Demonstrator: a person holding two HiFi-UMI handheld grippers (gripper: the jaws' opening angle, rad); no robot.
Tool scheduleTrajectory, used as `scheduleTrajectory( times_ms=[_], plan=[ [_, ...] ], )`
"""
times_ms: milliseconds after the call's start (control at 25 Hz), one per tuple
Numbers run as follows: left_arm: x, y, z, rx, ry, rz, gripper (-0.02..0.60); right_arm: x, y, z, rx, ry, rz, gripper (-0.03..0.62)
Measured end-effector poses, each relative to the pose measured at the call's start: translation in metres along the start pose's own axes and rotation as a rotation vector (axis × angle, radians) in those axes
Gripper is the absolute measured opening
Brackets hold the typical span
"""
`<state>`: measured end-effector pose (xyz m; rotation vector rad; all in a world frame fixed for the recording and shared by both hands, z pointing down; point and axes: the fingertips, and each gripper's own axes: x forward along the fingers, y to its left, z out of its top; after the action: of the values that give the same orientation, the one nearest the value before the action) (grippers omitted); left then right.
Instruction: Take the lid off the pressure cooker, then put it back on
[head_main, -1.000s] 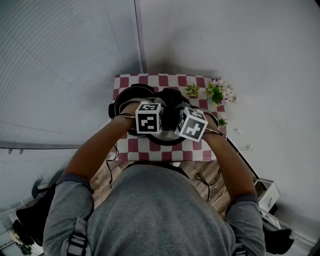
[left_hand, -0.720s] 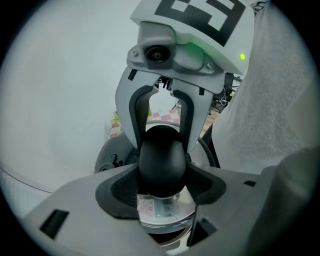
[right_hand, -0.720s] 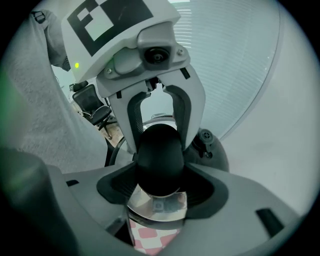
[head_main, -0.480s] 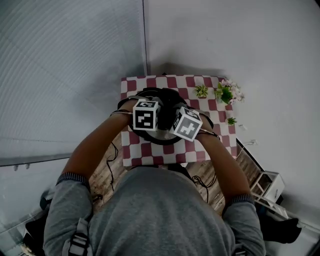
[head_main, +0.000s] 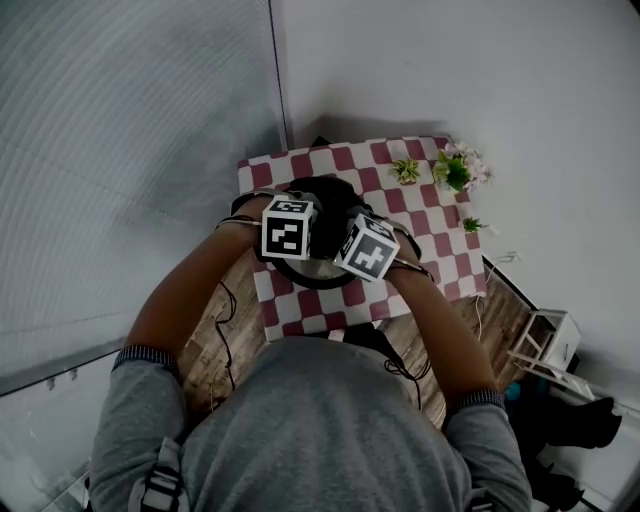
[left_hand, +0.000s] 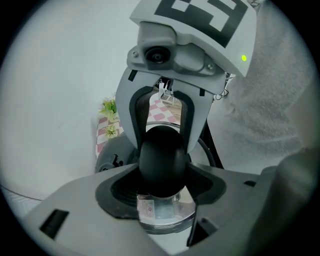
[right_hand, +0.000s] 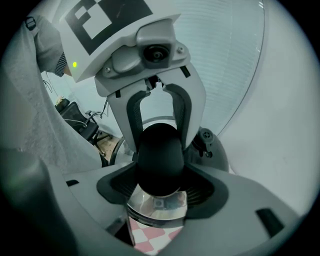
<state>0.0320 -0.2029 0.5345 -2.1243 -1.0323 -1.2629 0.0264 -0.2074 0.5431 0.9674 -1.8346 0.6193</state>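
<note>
Both claws are clamped on the same thing: the black knob (left_hand: 161, 160) on top of the pressure cooker's lid (left_hand: 162, 217). In the left gripper view, the left claw (left_hand: 164, 186) has its dark pads pressed against the knob's flanks. In the right gripper view, the right claw (right_hand: 160, 187) does the same from the opposite side, so the two face each other nose to nose.

The shiny metal lid hangs under the knob. The right gripper view shows red-and-white check beneath its near edge, so I judge that edge is clear of the cooker (the far edge is hidden).

The dark grey cooker body (right_hand: 212, 150), with a small valve on it, sits just beside the lid rather than under it. From the head view it lies on the far side of the claws, toward the wall, on the checked table (head_main: 400, 180). The small plants (head_main: 455, 168) stand well apart at the table's far corner.

The coming move turns on that offset. To go back on, the lid has to travel away from the person and settle level over the body. Neither hand is nearer, since both share the knob.
</note>
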Motion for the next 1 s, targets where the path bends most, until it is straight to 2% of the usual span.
scheduleTrajectory(
  times_ms=[440, 800, 1000],
  plan=[
    [0.009, 0.009, -0.020, 0.040, 0.006, -0.035, 0.301, 0.022, -0.008, 0.004, 0.055, 0.031, -0.015, 0.291],
    [0.013, 0.014, -0.029, -0.030, -0.057, -0.064, 0.301, 0.031, -0.012, 0.007, 0.053, 0.045, 0.030, 0.293],
    [0.014, 0.015, -0.029, -0.068, -0.091, -0.065, 0.301, 0.033, -0.011, 0.005, 0.016, 0.050, 0.076, 0.292]
  ],
)
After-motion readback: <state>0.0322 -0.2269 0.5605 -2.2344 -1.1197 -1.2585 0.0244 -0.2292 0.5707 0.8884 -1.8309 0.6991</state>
